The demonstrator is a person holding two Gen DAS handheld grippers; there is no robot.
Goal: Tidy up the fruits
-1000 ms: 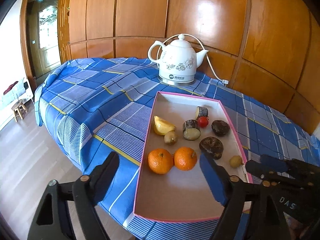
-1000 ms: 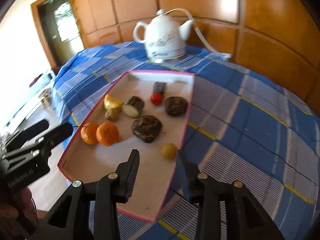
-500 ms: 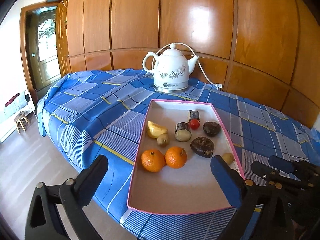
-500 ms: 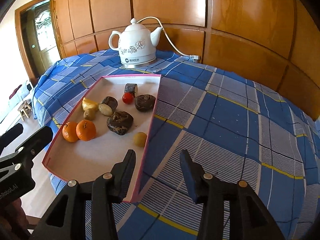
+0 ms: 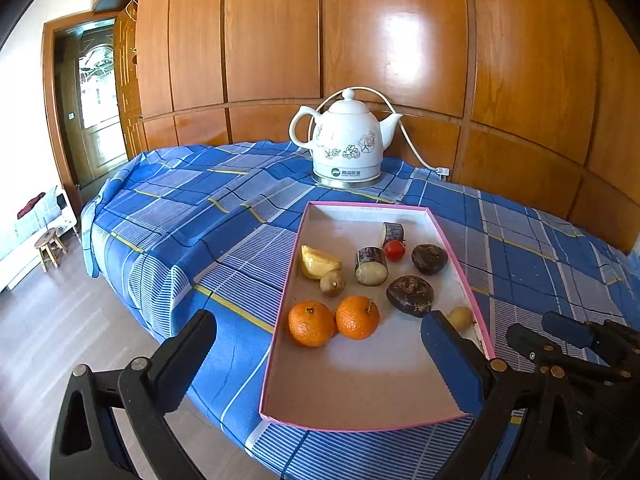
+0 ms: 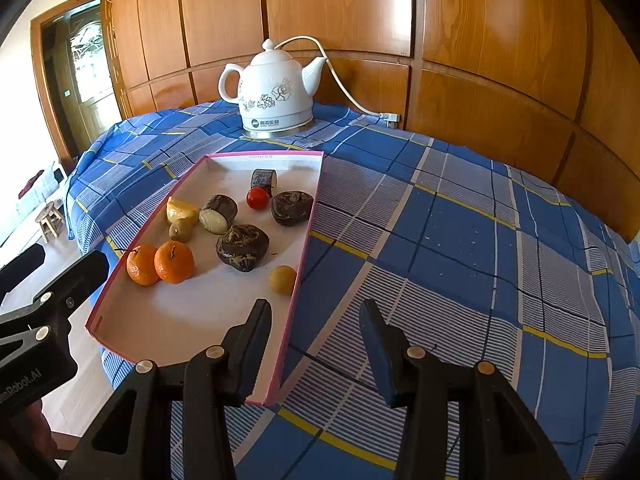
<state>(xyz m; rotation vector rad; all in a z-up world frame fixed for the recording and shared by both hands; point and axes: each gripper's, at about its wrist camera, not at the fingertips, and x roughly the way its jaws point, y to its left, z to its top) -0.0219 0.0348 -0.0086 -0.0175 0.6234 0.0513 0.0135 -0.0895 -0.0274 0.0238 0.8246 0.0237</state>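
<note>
The big table wears a blue checked cloth, and it sits in front of a shiny brown wood wall. At the back of the table stands a white teapot with flowers on it.

In front of the teapot lies a flat box with a pink rim. All the fruits are inside it. A second ago the left camera was low and close to the box. Now it has pulled back and up, so more of the wall shows and the box looks farther off. The right camera has swung to the right, so more bare cloth shows beside the box. None of the fruits have moved.

Two dark brown lumpy fruits lie near the right rim. Two oranges sit touching, side by side, near the left rim. Behind them lie a yellow wedge, a small brownish fruit and a cut dark piece with a pale face. A little red tomato sits farther back. A small yellow fruit rests just beside the right rim.

The left gripper is spread wide and holds nothing. The right gripper is partly spread and holds nothing, hanging over the box's right rim.
</note>
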